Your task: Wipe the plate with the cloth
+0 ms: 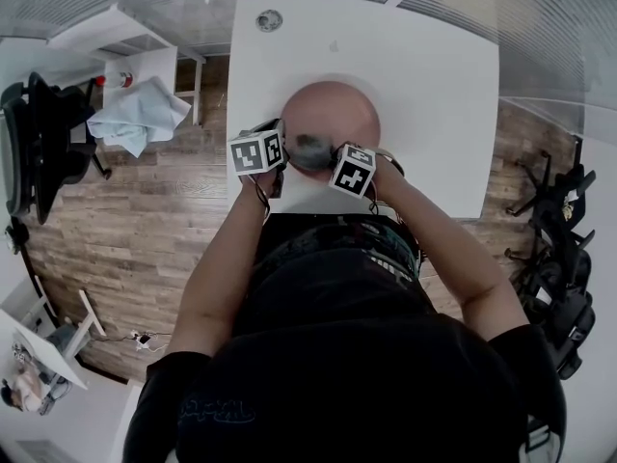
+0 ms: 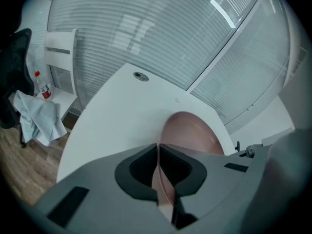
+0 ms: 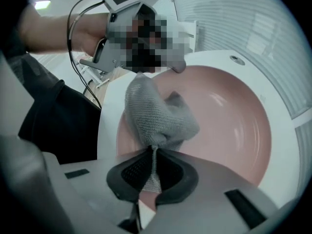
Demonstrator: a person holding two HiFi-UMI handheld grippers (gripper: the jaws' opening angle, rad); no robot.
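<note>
**Q:** Centrally, a round plate is shown on a white table. How are its material and shape to be described?

**A:** A smooth, glossy pink surface is seen, shallowly dished, with faint concentric rings and a raised rim. The table is matt white and square with rounded corners. A small round grommet is set near its far edge.

**Q:** And the cloth?

**A:** A grey fabric of coarse, knitted texture is shown, bunched into a soft lump. It is laid in the near part of the plate's bowl, in contact with the pink surface.

**Q:** How is the cloth placed relative to the right gripper?

**A:** A fold of the cloth is pinched between the right gripper's dark, ribbed pads, which are pressed together on it. The bulk of the fabric is spread just beyond the fingertips, onto the plate.

**Q:** And the left gripper?

**A:** Its jaws are clamped on the plate's near rim, the thin pink edge being gripped between the pads. In the head view the two grippers are seen side by side at the plate's near edge, with the cloth between them.

**Q:** What else is recorded?

**A:** A crumpled pale blue rag is draped over a white shelf unit at the left, beside a wood-plank floor.
</note>
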